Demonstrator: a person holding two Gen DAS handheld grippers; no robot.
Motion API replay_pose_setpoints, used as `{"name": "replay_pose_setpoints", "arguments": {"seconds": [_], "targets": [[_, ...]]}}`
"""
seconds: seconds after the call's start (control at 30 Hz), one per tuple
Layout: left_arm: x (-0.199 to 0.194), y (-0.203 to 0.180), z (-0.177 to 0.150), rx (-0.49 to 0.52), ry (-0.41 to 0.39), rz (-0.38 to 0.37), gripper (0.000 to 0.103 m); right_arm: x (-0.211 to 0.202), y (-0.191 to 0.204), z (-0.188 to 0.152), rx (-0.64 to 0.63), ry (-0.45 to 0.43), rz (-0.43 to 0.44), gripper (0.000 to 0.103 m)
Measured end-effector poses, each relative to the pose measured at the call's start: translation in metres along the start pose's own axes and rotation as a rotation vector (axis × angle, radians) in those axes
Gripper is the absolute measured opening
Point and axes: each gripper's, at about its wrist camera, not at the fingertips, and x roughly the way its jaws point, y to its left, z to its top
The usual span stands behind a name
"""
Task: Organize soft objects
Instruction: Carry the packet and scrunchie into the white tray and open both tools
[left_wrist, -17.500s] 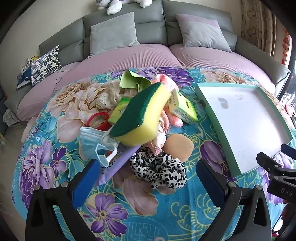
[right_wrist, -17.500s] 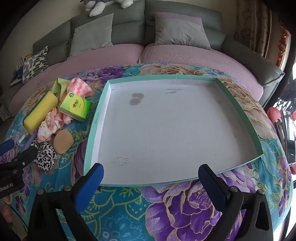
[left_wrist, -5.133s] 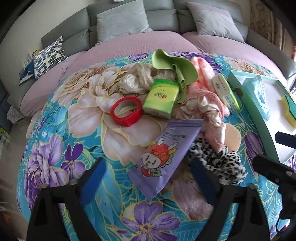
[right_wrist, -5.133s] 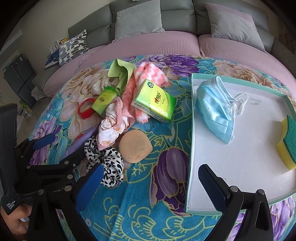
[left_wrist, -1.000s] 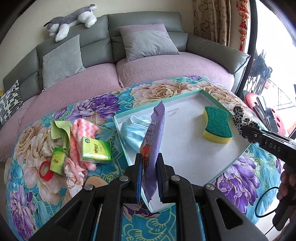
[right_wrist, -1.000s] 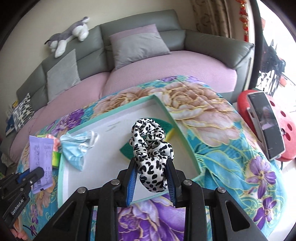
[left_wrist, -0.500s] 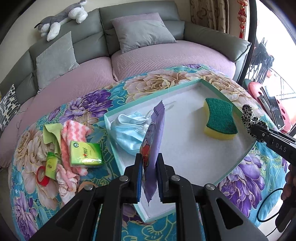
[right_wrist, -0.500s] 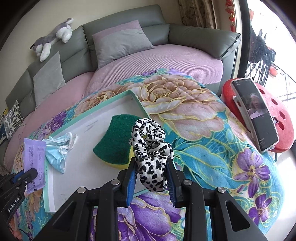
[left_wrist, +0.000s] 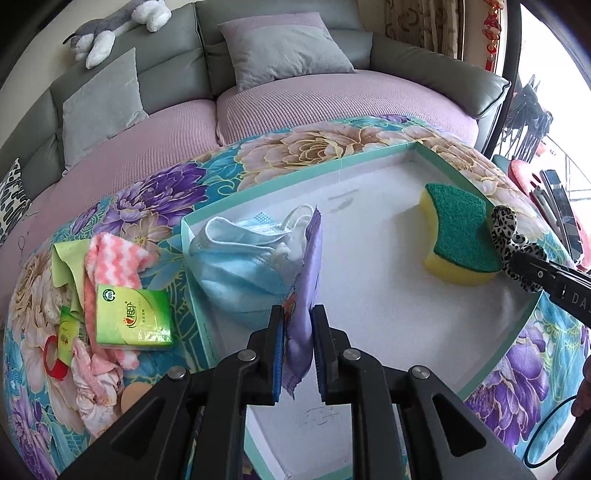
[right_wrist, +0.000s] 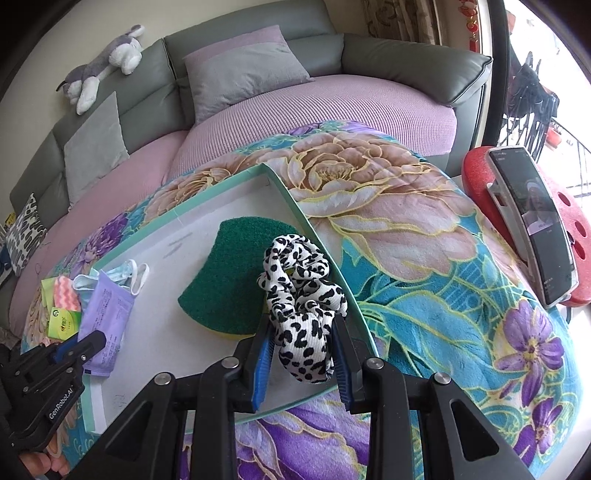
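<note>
Pinching purple packet (left_wrist: 300, 325) and scrunchie (right_wrist: 303, 314) between jaws.

Light: bright daylight, pouring in right of the jaws from the window (left_wrist: 546, 92)
Glare: window blown white
Shadows: soft, faint on the tray (left_wrist: 388, 295)
Edges: fisheye bend, dark corners
Focus: sharp, no blur

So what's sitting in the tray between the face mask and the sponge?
Nothing rests there: in the left wrist view, bare white tray floor separates the blue face mask from the sponge. Only the purple packet, held in the left gripper, hangs beside the mask.
</note>
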Motion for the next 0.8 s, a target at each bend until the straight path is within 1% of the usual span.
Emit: {"name": "replay_pose_setpoints", "arguments": {"seconds": [0.23, 0.27, 0.33, 0.4, 0.43, 0.47, 0.5, 0.53, 0.6, 0.67, 0.73, 0.8], "targets": [[0.001, 0.001, 0.002, 0.000, -0.009, -0.003, 0.016, 0.009, 0.007, 0.002, -0.018, 0.009, 0.016, 0.032], [0.002, 0.002, 0.003, -0.001, -0.009, -0.004, 0.018, 0.010, 0.008, 0.002, -0.022, 0.011, 0.012, 0.033], [0.002, 0.002, 0.003, -0.001, -0.006, -0.004, 0.026, 0.010, 0.010, 0.001, -0.027, 0.013, 0.005, 0.034], [0.001, 0.002, 0.003, 0.001, -0.007, 0.000, 0.053, 0.008, 0.011, 0.001, -0.028, 0.011, 0.002, 0.037], [0.000, 0.002, 0.003, -0.001, -0.010, 0.001, 0.058, 0.007, 0.011, 0.001, -0.028, 0.011, -0.002, 0.044], [-0.003, 0.002, 0.003, -0.001, -0.015, -0.004, 0.062, 0.006, 0.011, 0.001, -0.029, 0.010, -0.005, 0.049], [-0.005, 0.003, 0.003, -0.001, -0.021, -0.009, 0.067, 0.004, 0.011, 0.001, -0.026, 0.008, -0.009, 0.058], [-0.009, 0.003, 0.004, -0.002, -0.029, -0.015, 0.071, 0.002, 0.010, 0.001, -0.022, 0.008, -0.012, 0.065], [-0.017, 0.005, 0.004, -0.004, -0.047, -0.013, 0.081, -0.005, 0.011, 0.000, -0.025, -0.004, -0.019, 0.067], [-0.026, 0.009, 0.005, -0.009, -0.069, 0.003, 0.087, -0.013, 0.012, 0.001, -0.033, -0.021, -0.028, 0.071], [-0.035, 0.014, 0.005, -0.023, -0.091, 0.017, 0.088, -0.020, 0.013, 0.000, -0.044, -0.040, -0.036, 0.082], [-0.041, 0.022, 0.005, -0.047, -0.107, 0.029, 0.094, -0.026, 0.014, -0.001, -0.051, -0.050, -0.037, 0.087]]}}
